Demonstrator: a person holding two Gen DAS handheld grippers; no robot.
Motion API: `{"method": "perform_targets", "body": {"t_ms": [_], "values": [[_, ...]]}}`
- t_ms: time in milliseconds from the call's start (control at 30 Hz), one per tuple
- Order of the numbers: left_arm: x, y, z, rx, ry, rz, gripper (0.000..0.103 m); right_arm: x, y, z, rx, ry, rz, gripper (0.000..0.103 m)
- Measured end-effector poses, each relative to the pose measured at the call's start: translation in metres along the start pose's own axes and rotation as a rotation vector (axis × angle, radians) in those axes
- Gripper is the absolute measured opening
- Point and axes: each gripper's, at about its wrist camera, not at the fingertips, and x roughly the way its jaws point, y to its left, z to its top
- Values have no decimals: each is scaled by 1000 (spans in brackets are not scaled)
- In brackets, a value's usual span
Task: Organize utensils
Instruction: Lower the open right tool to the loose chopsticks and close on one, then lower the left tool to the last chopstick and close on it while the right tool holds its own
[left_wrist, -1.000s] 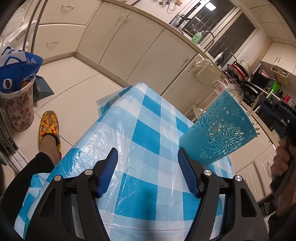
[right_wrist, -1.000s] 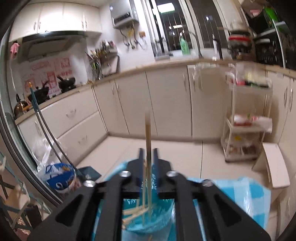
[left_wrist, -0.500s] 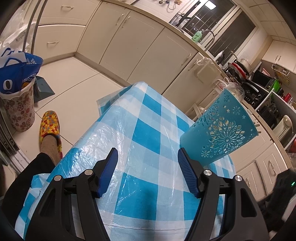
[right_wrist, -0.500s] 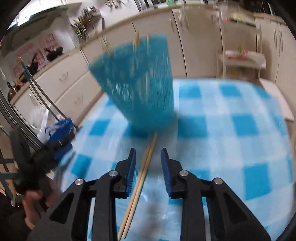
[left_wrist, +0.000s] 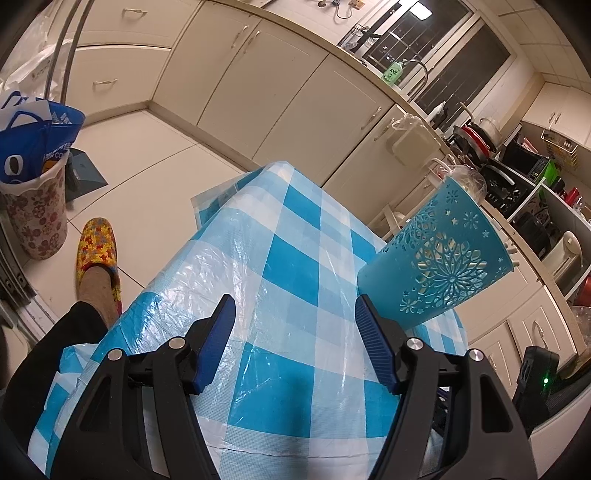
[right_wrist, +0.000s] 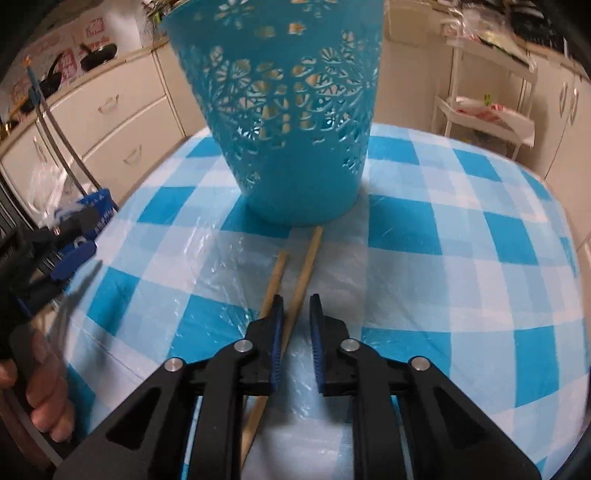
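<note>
Room: kitchen with cream cabinets (left_wrist: 280, 92) behind, tiled floor (left_wrist: 155, 155) below, and a flowered bin (left_wrist: 35, 218) holding a blue bag at the left edge of your left-wrist view.
Surface: your work surface (right_wrist: 461, 266) wears a blue-and-white checked cloth under clear plastic film.
Holder: the turquoise cut-out utensil holder (right_wrist: 291, 110) stands upright on the surface, straight ahead of your right claw; in the left-wrist view the same holder (left_wrist: 439, 258) sits just beyond your left claw's right finger.
Chopsticks: two wooden chopsticks (right_wrist: 301, 269) lie flat on the cloth, their far tips reaching the holder's base, one touching it or nearly so.
Right claw: your right claw (right_wrist: 295, 308) is low over the chopsticks. Its jaws have just been closing and stand narrow, with one stick running between the blue pads; the other passes under the left finger. Whether the pads actually press that stick is hard to judge from here, as a gap shows on its right side.
Left claw: your left claw (left_wrist: 295, 314) hangs released, jaws wide apart, nothing between them but bare cloth.
Left hand: your hand (right_wrist: 40, 387) grips the left tool's handle at the left edge of the right-wrist view.
Foot: your patterned slipper (left_wrist: 98, 251) rests on the floor beside the surface.
</note>
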Motion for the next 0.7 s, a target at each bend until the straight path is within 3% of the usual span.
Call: {"method": "perform_targets", "body": {"t_ms": [133, 233, 500, 700], "values": [[1, -2, 0, 8, 2, 2, 64, -10, -7, -10, -29, 20, 11, 9], [3, -17, -1, 80, 32, 30, 64, -24, -15, -24, -38, 38, 26, 6], [34, -120, -43, 424, 254, 41, 64, -57, -46, -60, 30, 60, 56, 6], [67, -153, -69, 526, 363, 117, 64, -62, -59, -68, 76, 48, 74, 6]]}}
